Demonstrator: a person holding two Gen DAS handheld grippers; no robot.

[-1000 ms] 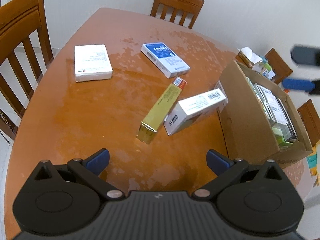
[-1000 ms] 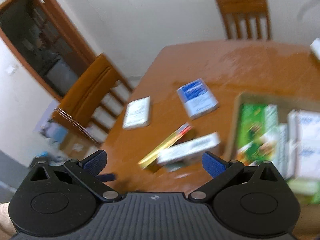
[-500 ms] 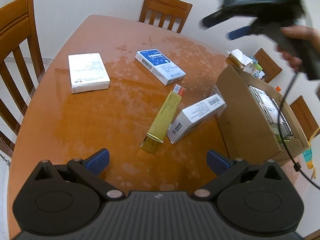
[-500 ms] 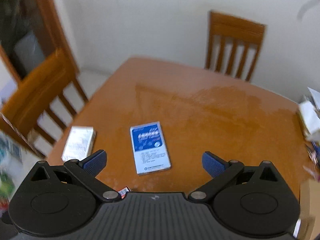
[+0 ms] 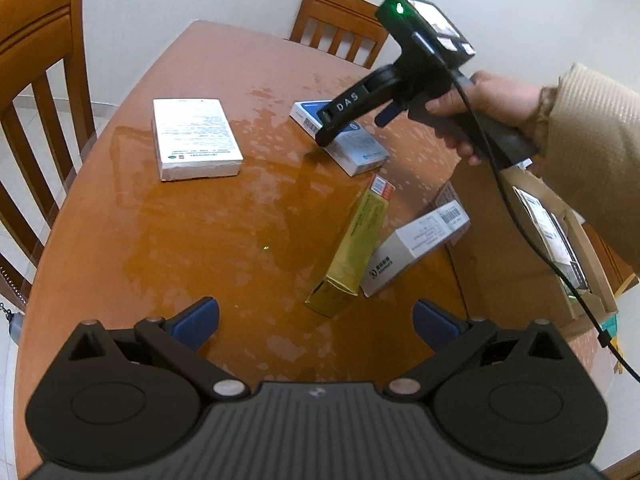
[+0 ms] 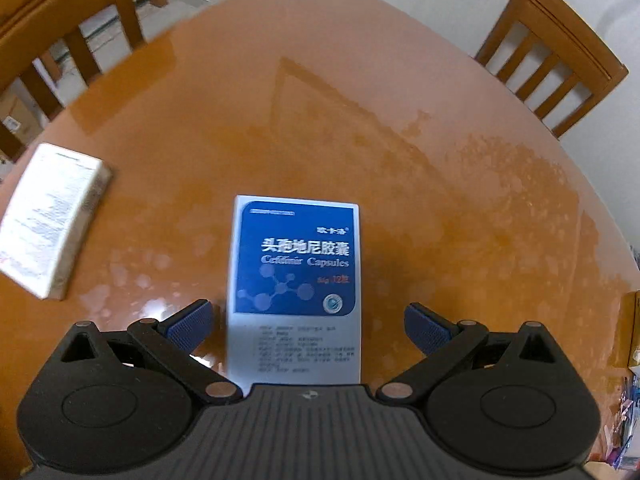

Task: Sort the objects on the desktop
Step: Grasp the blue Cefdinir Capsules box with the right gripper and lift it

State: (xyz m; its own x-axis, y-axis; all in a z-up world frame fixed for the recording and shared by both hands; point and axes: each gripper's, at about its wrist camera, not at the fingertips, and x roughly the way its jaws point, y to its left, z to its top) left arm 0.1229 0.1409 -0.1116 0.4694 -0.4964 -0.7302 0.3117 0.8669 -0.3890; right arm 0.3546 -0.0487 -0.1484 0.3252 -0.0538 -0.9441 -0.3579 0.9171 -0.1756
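Right gripper [image 6: 306, 326] hangs low over the blue-and-white capsule box [image 6: 295, 280], its jaws spread wide with the blue pads [image 6: 191, 325] on either side of the box's near end and a visible gap on each side, so nothing is grasped; the box lies flat on the glossy orange-brown table [image 6: 400, 128], its blue panel facing up; from the left wrist view the same gripper [image 5: 340, 128] is seen tilted down over that box [image 5: 356, 148], held by a hand [image 5: 480, 108] in a beige ribbed sleeve [image 5: 592, 152], a black cable trailing from the handle; left gripper [image 5: 316, 320] hovers above the near part of the table, jaws likewise wide apart and holding nothing; ahead of it a long gold carton [image 5: 356, 248] lies flat, touching a white carton [image 5: 416, 248] that leans against the side of an open cardboard box [image 5: 500, 256] holding other packs; a flat white box [image 5: 194, 138] lies well apart on the left; wooden chairs [image 5: 340, 20] stand around the table.
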